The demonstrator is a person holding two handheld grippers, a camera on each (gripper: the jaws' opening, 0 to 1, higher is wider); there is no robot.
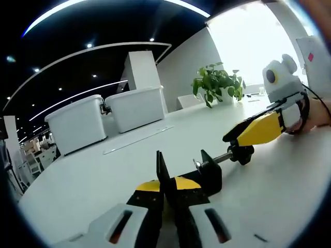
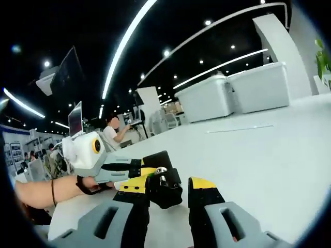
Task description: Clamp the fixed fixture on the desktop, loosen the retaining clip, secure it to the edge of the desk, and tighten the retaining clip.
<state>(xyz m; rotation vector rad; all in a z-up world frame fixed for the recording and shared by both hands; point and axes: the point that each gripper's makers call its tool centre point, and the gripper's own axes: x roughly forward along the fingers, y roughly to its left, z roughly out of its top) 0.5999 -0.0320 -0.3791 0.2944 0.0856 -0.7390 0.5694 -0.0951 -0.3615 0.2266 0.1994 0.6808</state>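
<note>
Black and yellow, the left gripper (image 1: 165, 199) has its two jaws pressed together on the upright black plate of the clamp (image 1: 207, 173), which sits on the white desk (image 1: 93, 181) right at the jaw tips. From that held plate the clamp's threaded screw runs away to the right and slightly upward, ending in a black knob (image 1: 241, 153). The right gripper (image 1: 234, 140) comes in from the right with its yellow tips at that knob; whether they have closed on it I cannot tell. In the right gripper view the right gripper (image 2: 169, 192) has the black block with its shiny screw end sitting between jaws that stand a little apart. So the screw's long axis points toward the right gripper, the nearer one for turning the knob. The clamp is a small matte-black C-shaped piece with a bright metal screw.
</note>
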